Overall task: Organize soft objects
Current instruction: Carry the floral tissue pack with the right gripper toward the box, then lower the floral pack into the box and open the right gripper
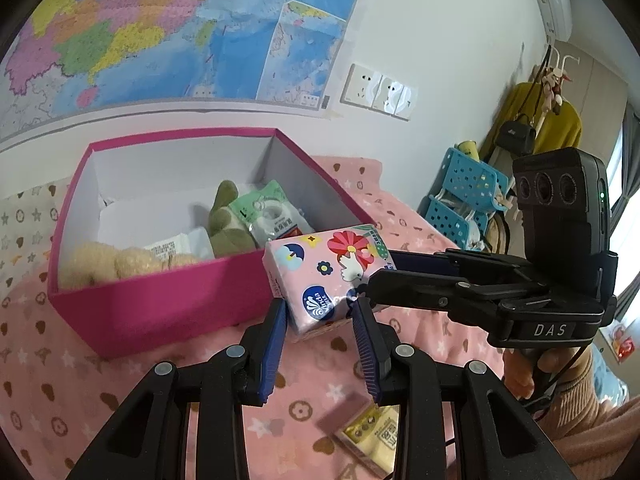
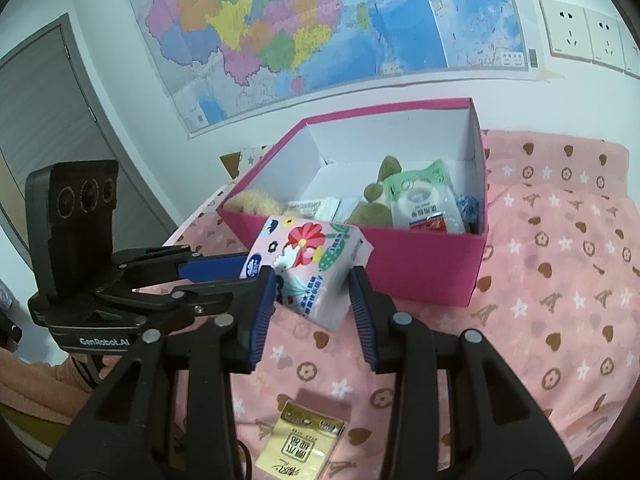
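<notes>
A pink flowered tissue pack (image 1: 326,276) (image 2: 310,264) hangs in the air just in front of the open magenta box (image 1: 160,312) (image 2: 424,260). Both grippers pinch it. My left gripper (image 1: 322,312) is shut on its lower end. My right gripper (image 2: 312,284) is shut on it too, and it enters the left wrist view from the right (image 1: 368,280). Inside the box lie a tan plush (image 1: 116,260), a green plush (image 1: 228,220) (image 2: 374,204), a green-white packet (image 1: 270,210) (image 2: 424,200) and a white packet (image 1: 176,244).
The box stands on a pink patterned blanket (image 2: 560,280) by a wall with a map (image 2: 320,32). A yellow tissue packet (image 1: 370,436) (image 2: 302,436) lies on the blanket under the grippers. Blue baskets (image 1: 464,196) stand at the right.
</notes>
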Demonstrator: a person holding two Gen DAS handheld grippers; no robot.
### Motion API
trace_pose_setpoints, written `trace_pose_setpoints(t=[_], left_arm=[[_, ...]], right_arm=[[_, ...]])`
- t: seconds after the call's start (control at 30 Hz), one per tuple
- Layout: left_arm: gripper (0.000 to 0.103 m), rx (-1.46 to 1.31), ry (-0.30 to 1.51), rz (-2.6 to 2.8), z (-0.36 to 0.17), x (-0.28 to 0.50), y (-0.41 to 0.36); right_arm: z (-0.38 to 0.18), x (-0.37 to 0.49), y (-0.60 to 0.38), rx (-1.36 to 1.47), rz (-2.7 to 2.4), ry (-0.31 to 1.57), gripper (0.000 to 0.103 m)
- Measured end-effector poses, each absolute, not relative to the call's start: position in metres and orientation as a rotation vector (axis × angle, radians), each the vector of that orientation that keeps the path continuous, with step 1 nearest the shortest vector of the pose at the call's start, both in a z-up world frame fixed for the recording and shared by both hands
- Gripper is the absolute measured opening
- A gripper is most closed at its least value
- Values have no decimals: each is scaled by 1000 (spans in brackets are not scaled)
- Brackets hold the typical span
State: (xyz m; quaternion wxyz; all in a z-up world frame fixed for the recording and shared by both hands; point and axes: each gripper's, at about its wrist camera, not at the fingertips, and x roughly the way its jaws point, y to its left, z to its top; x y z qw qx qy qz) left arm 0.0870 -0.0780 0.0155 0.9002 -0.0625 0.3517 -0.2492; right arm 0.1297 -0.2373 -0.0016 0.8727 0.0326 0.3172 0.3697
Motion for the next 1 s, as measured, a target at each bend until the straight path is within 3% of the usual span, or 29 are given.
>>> trace_pose_setpoints(t=[1.0], left_arm=[[33, -169, 738, -498, 25, 154, -84]], right_arm=[[19, 189, -239, 33, 709, 639, 41]])
